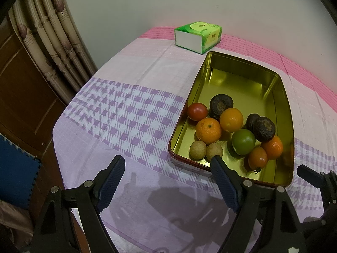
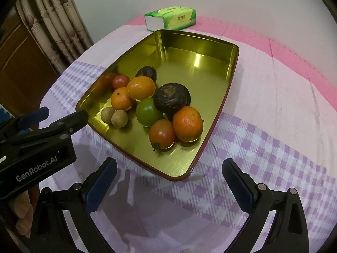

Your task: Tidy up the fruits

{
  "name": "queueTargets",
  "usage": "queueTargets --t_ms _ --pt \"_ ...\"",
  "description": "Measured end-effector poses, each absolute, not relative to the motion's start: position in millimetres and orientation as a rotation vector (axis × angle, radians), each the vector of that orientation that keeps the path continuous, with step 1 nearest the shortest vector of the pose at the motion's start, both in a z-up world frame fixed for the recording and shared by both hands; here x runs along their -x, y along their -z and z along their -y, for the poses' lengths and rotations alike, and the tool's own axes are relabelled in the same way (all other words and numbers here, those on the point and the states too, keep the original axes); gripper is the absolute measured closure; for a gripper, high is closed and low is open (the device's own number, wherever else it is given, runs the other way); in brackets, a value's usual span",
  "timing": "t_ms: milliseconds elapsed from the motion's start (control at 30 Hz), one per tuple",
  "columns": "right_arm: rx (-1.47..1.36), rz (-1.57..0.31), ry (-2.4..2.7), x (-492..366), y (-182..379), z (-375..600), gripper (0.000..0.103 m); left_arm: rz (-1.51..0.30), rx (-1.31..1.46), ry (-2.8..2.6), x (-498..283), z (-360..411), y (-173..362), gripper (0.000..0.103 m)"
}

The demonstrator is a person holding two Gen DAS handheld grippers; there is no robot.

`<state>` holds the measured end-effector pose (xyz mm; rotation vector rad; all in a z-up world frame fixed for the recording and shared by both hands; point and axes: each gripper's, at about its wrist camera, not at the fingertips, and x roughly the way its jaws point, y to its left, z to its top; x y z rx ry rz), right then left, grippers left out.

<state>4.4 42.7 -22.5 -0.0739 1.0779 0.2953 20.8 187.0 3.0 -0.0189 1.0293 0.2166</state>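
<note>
Checked tabletop (image 2: 263,147) by a plain wall. All visible fruits (image 2: 147,103) lying in the gold tin (image 2: 221,97); apparently finished. Left gripper (image 1: 166,168), right gripper (image 2: 168,170): jaws wide, empty.

Black left gripper (image 1: 167,164), blue ribbed pads (image 1: 224,186), silver screws, seemingly "GenRobot.AI" lettering.

The fruits (image 2: 151,103) lie clustered in the near half of the tin tray (image 2: 210,42), which sits on the tablecloth (image 2: 273,97). A tissue pack (image 2: 170,19) lies just beyond the tray's far end.
</note>
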Motion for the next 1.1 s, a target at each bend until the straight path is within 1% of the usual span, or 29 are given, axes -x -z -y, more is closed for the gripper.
queueTargets --t_ms 1100 --pt "0.066 -1.098 -0.305 -5.2 27.2 -45.9 0.003 -1.02 0.017 -0.202 -18.8 -184.8 -3.7 0.022"
